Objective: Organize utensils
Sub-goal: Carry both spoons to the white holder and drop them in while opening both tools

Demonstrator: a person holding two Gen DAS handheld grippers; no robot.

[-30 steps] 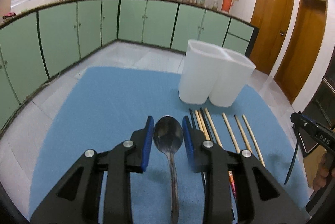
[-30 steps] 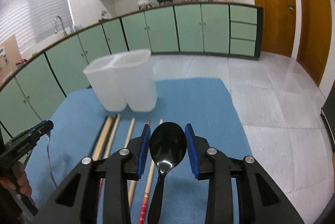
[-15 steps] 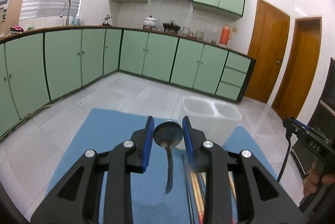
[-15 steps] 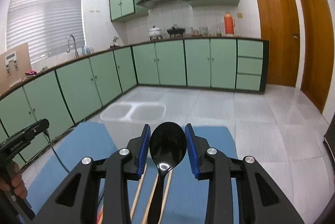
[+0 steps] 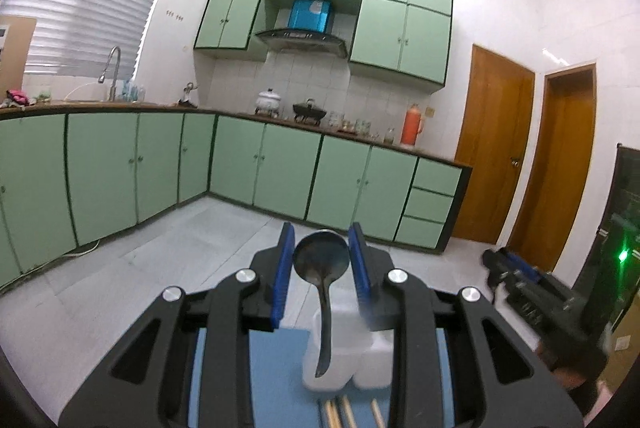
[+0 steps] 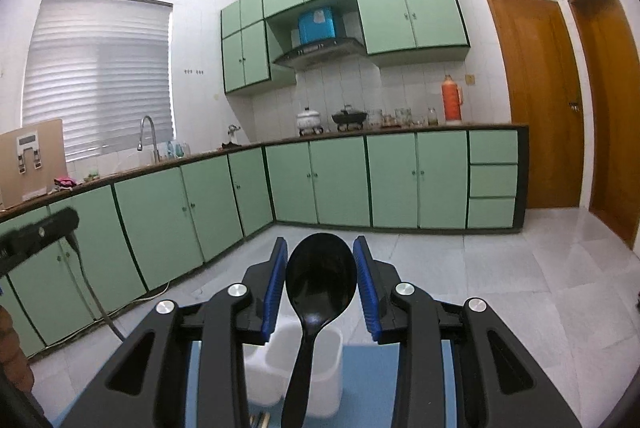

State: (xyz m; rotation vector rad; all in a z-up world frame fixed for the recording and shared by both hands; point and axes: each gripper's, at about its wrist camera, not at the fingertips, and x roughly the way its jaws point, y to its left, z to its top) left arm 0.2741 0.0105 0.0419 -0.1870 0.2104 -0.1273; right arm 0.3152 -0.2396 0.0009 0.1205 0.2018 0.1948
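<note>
My left gripper (image 5: 321, 264) is shut on a metal spoon (image 5: 321, 268), bowl between the blue pads, handle hanging down over the white two-compartment holder (image 5: 340, 368). My right gripper (image 6: 321, 276) is shut on a black plastic spoon (image 6: 320, 284), bowl up, handle hanging over the same holder (image 6: 320, 380). Both are lifted well above the blue mat (image 5: 276, 380). Tips of several wooden chopsticks (image 5: 340, 416) lie on the mat in front of the holder.
Green kitchen cabinets (image 5: 280, 167) and a tiled floor (image 6: 520, 288) fill the background. The right gripper shows at the right of the left wrist view (image 5: 532, 292); the left gripper shows at the left of the right wrist view (image 6: 36, 232).
Both grippers have risen and tilted up with their spoons, from just above the mat to high over the holder. The mat and chopsticks have dropped to the bottom of both views.
</note>
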